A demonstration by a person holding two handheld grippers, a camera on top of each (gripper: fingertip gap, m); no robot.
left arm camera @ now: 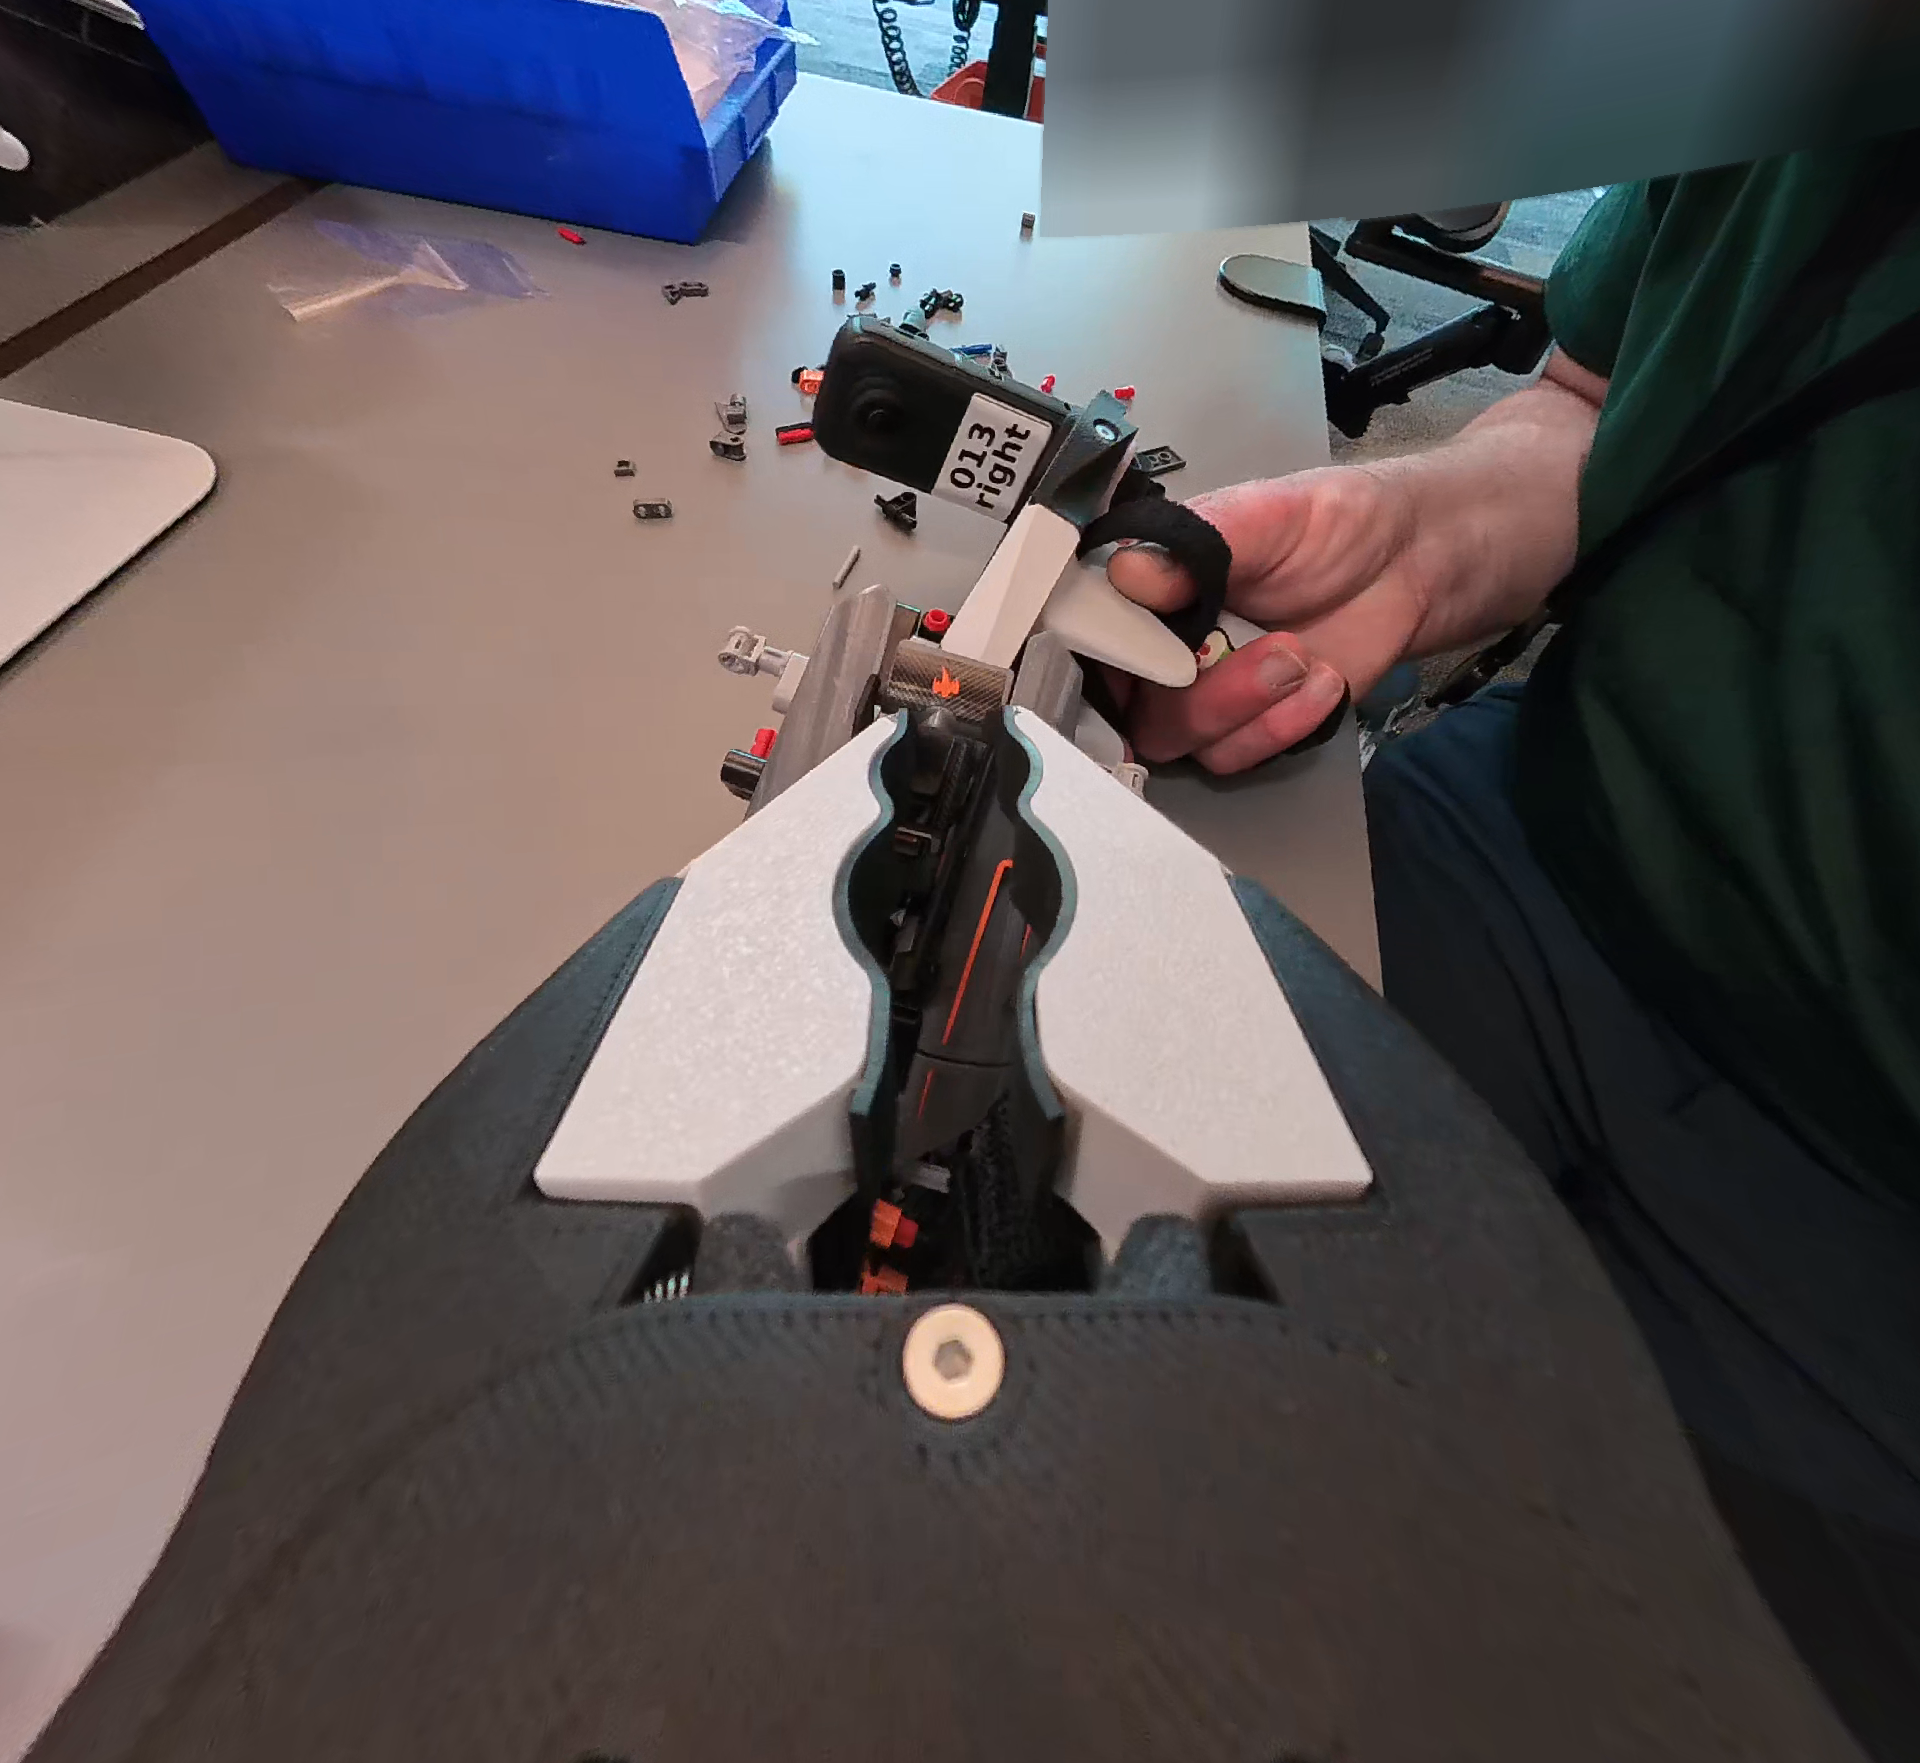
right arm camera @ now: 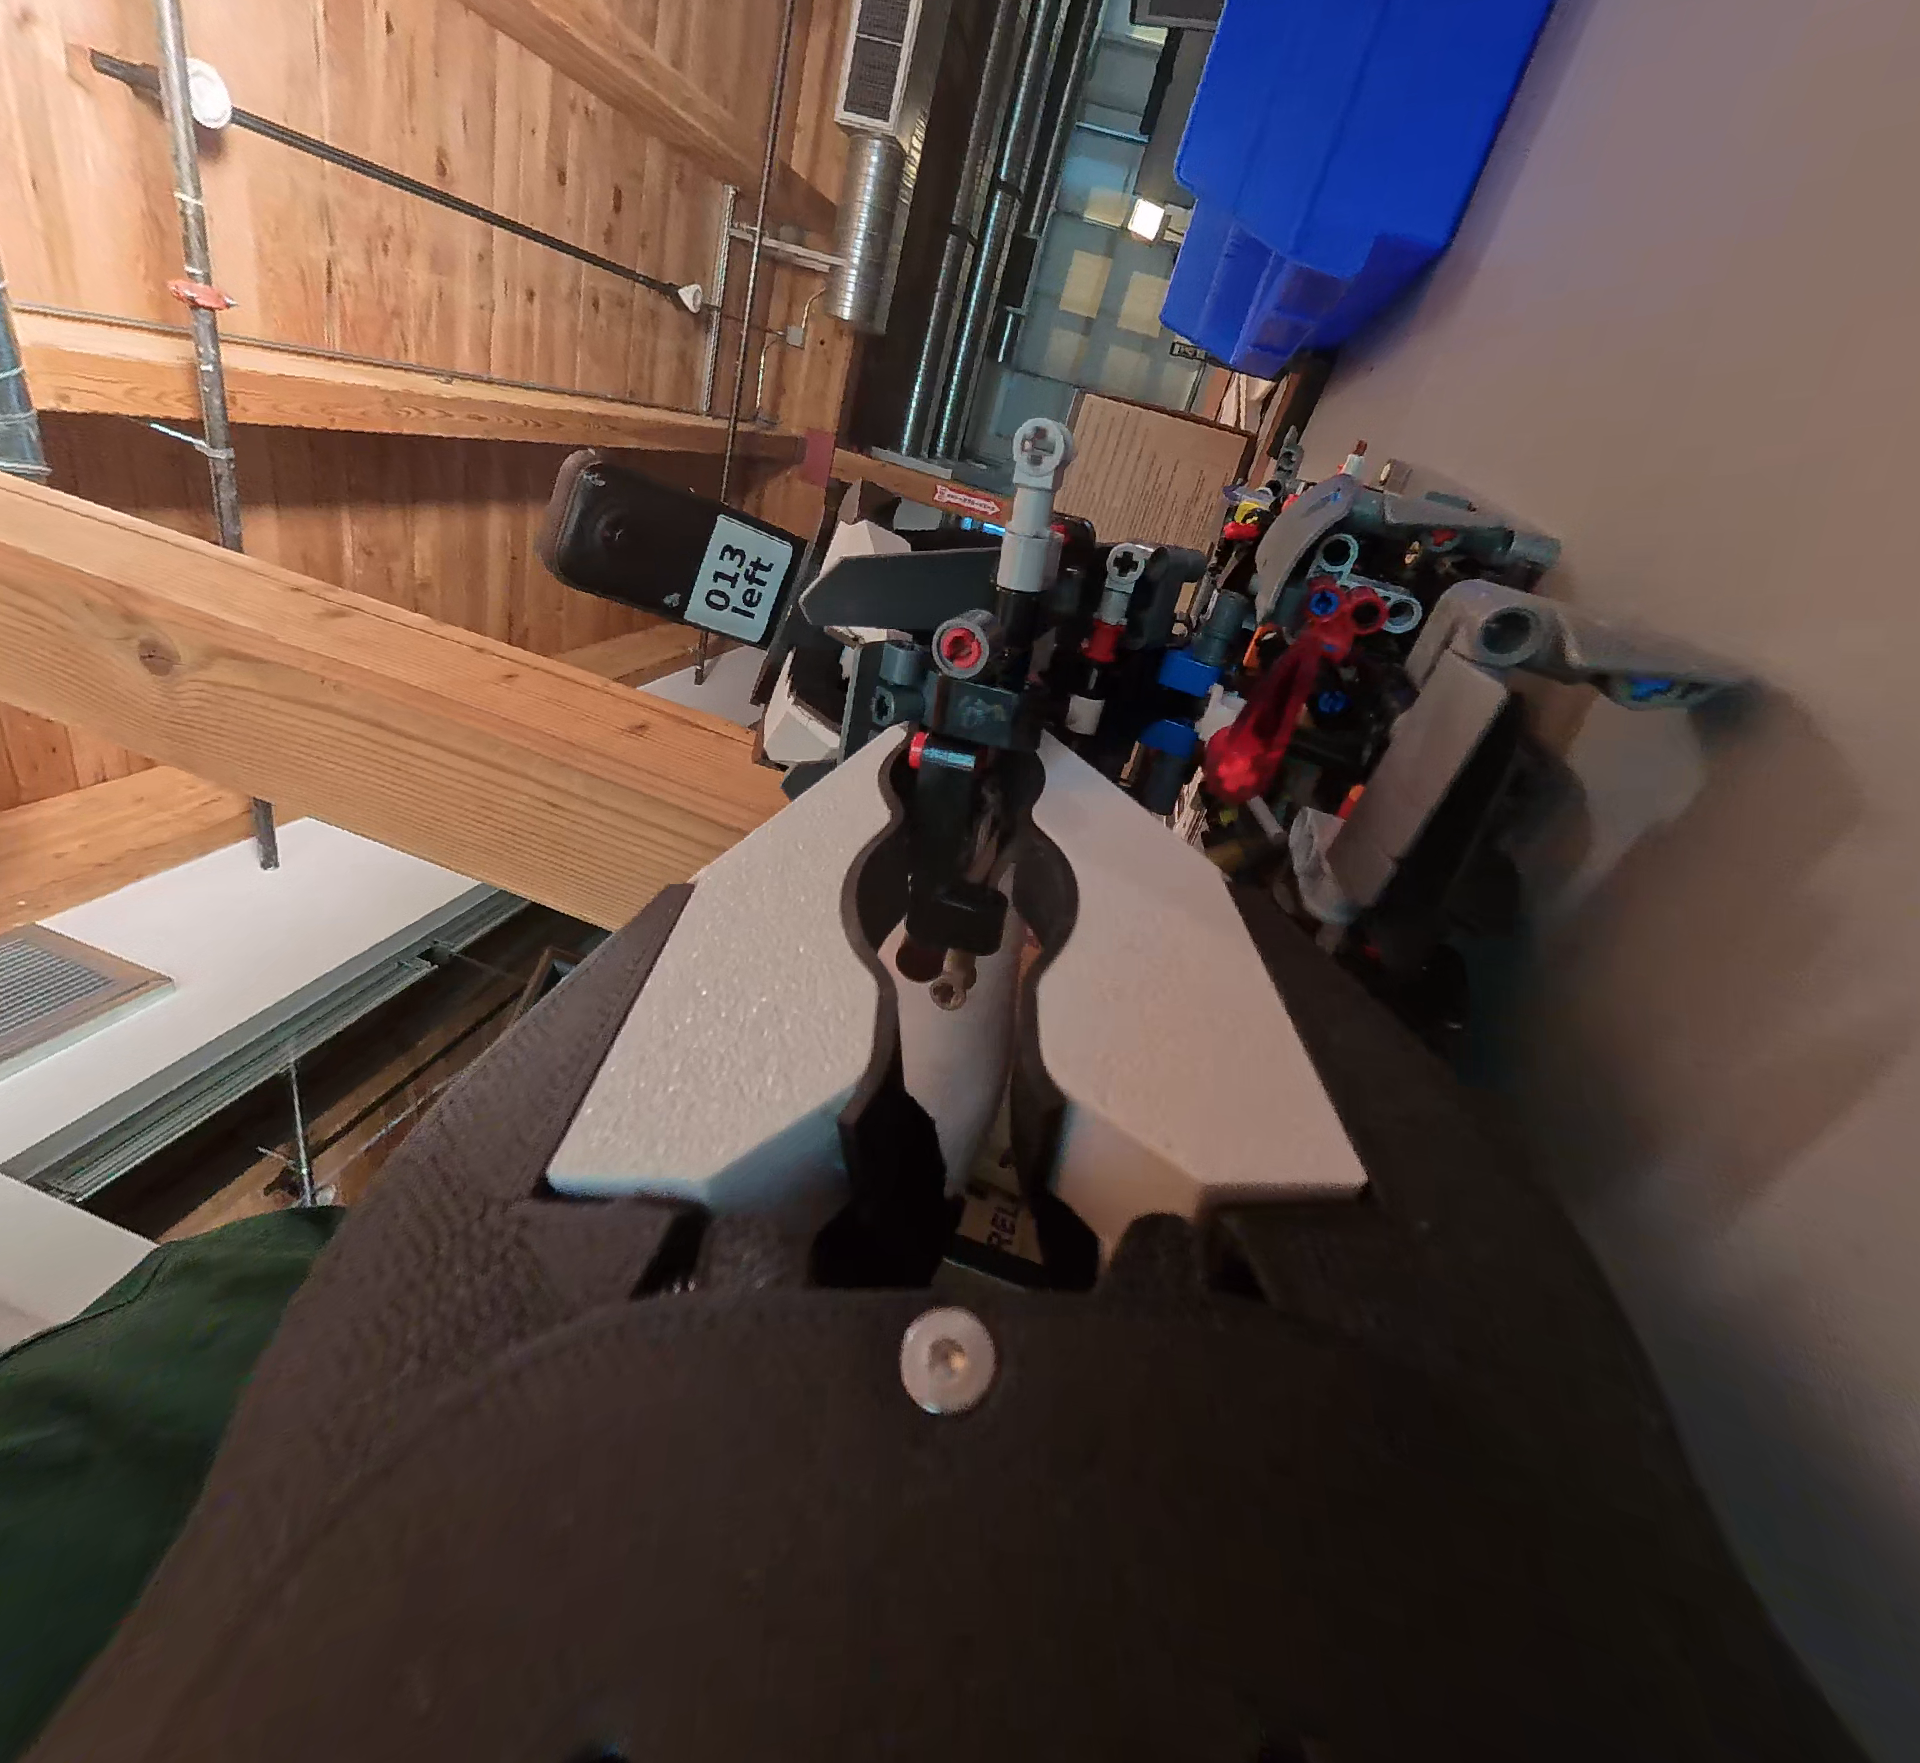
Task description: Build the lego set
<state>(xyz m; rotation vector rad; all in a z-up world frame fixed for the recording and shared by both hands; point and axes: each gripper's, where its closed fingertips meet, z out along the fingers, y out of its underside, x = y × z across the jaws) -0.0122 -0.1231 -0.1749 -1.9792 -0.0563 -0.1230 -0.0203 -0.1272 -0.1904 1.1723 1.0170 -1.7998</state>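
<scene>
A partly built lego model with a dark body and orange stripes (left arm camera: pixel 966 965) sits between the white fingers of my left gripper (left arm camera: pixel 951 737), which is shut on it above the grey table (left arm camera: pixel 416 674). Its grey curved panel (left arm camera: pixel 831 674) and light grey connector (left arm camera: pixel 743 653) stick out ahead. The right gripper's fingers (left arm camera: pixel 1013 581), held by a hand, meet the model's far end. In the right wrist view, my right gripper (right arm camera: pixel 961 757) is shut on a black beam with red pins (right arm camera: pixel 951 882) on the model (right arm camera: pixel 1299 674). The left gripper's camera (right arm camera: pixel 665 550) shows behind.
Several small loose lego pieces (left arm camera: pixel 727 430) lie scattered on the table. A blue bin (left arm camera: pixel 468 82) with clear bags stands at the back; it also shows in the right wrist view (right arm camera: pixel 1382 72). A clear plastic bag (left arm camera: pixel 405 269) lies flat. A person in green (left arm camera: pixel 1714 570) sits at the right edge. The grippers are tip to tip, or close to it.
</scene>
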